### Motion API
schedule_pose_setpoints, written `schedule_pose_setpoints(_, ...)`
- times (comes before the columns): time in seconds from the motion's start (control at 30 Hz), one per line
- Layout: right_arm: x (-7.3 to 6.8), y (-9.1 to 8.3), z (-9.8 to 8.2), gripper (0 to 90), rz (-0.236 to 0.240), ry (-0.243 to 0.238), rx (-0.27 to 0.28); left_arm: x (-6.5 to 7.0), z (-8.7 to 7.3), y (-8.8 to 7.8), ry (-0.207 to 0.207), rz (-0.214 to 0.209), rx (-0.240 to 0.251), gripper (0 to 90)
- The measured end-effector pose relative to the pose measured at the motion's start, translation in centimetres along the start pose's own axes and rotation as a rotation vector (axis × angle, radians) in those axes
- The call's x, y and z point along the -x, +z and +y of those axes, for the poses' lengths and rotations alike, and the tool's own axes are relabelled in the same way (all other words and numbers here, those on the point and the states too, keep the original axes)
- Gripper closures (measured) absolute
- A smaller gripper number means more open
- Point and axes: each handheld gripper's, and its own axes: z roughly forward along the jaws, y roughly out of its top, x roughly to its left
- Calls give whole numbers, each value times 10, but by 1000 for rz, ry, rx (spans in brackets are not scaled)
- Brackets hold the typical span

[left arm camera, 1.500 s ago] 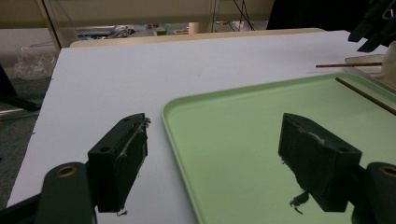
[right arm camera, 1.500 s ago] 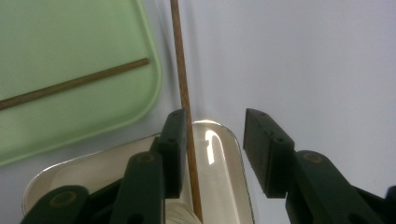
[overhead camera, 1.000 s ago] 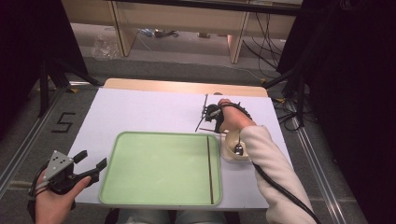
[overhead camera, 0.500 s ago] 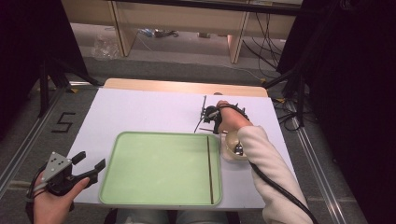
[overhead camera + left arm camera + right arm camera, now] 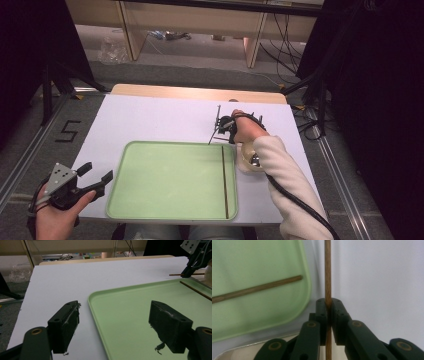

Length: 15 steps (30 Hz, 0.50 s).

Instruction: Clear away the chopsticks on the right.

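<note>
My right gripper (image 5: 220,128) is shut on a thin brown stick (image 5: 215,125) just beyond the far right corner of the green tray (image 5: 165,180). The stick (image 5: 327,270) runs straight up between the closed jaws of that gripper (image 5: 327,303), over the white table beside the tray's corner (image 5: 307,290). A second stick (image 5: 224,182) lies inside the tray along its right side, also seen as the stick (image 5: 257,288). My left gripper (image 5: 96,176) is open at the tray's near left edge, nothing between its jaws (image 5: 113,320).
A beige round container (image 5: 248,160) sits under my right wrist beside the tray's right rim. The white table top (image 5: 160,117) stretches beyond the tray. A wooden edge (image 5: 195,92) and cables lie past it.
</note>
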Motion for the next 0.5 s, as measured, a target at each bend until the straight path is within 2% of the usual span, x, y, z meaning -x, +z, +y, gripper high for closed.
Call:
schedule_pose_setpoints(0.1,0,0,0,867,-20,-51,12,0,0,0,8,-1,0,241)
schedule_pose_setpoints(0.27,-3,-6,0,868,-49,-61,26,0,0,0,8,-1,1,241)
schedule_pose_setpoints(0.5,-7,-19,4,868,-105,-56,88,0,0,0,10,-1,-1,242)
